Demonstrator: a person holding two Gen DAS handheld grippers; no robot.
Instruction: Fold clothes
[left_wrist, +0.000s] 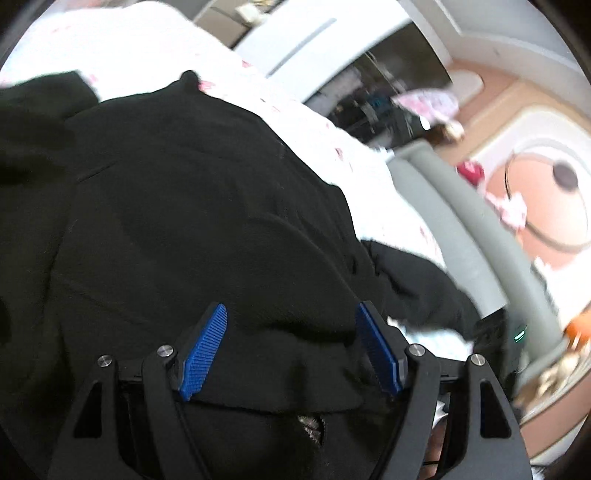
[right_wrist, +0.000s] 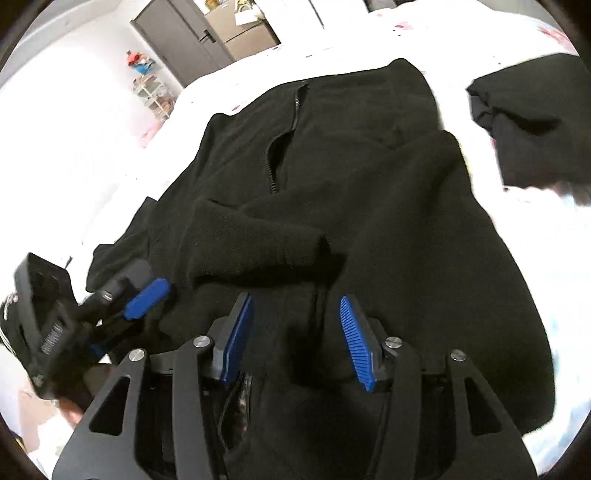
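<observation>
A black fleece jacket (right_wrist: 369, 221) with a front zipper (right_wrist: 275, 162) lies spread on the white bed sheet (right_wrist: 92, 177). One sleeve (right_wrist: 255, 247) is folded across its body. My right gripper (right_wrist: 295, 297) is open low over the jacket's near hem, with fabric under the gap between its blue pads (right_wrist: 356, 343). At the jacket's left edge sits my left gripper (right_wrist: 149, 304). In the left wrist view the left gripper (left_wrist: 291, 306) is open wide, and the jacket (left_wrist: 184, 203) bunches between its pads (left_wrist: 205, 350).
A second black garment (right_wrist: 528, 122) lies on the bed at the far right. A grey padded bed edge (left_wrist: 461, 229) runs along the right of the left wrist view. A dark door (right_wrist: 177, 40) and a small shelf (right_wrist: 155, 92) stand beyond the bed.
</observation>
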